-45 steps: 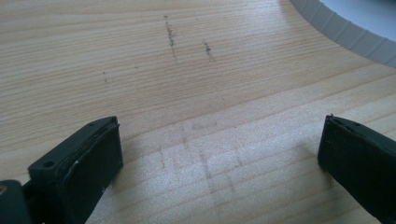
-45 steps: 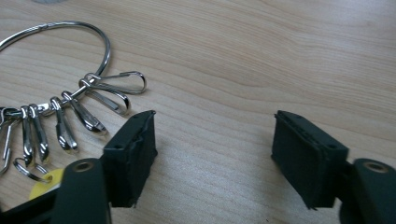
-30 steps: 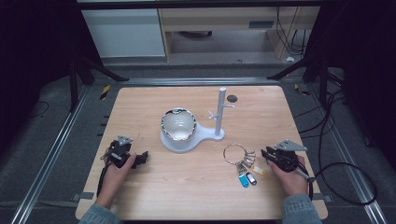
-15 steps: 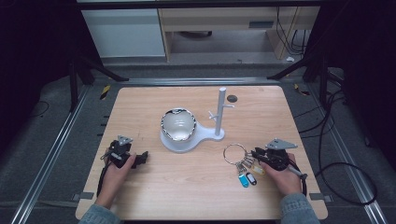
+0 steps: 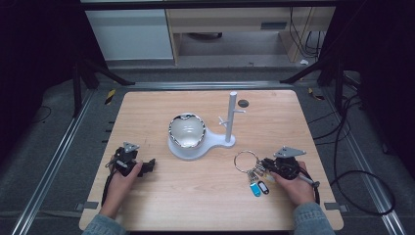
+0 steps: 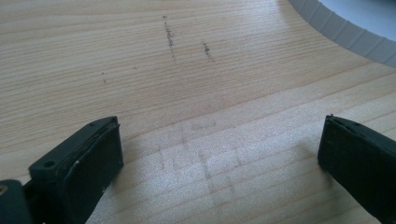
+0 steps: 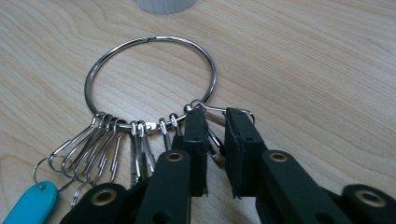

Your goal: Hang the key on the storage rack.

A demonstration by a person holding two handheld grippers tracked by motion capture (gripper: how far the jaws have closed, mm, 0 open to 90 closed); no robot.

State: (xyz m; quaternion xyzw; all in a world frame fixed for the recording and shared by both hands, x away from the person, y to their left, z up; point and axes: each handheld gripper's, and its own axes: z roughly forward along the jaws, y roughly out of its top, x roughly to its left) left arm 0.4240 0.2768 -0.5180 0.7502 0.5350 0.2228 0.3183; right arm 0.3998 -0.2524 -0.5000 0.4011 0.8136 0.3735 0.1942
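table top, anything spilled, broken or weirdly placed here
Nothing spilled or broken. The key ring lies flat on the table, with the right gripper closing around one of its clips. The white stand is upright. The left gripper is open over faint scuffs.

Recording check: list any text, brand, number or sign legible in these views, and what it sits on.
None can be read. The blue tag and dark tag on the key ring show no legible print; the white stand and both grippers are unmarked as far as visible.
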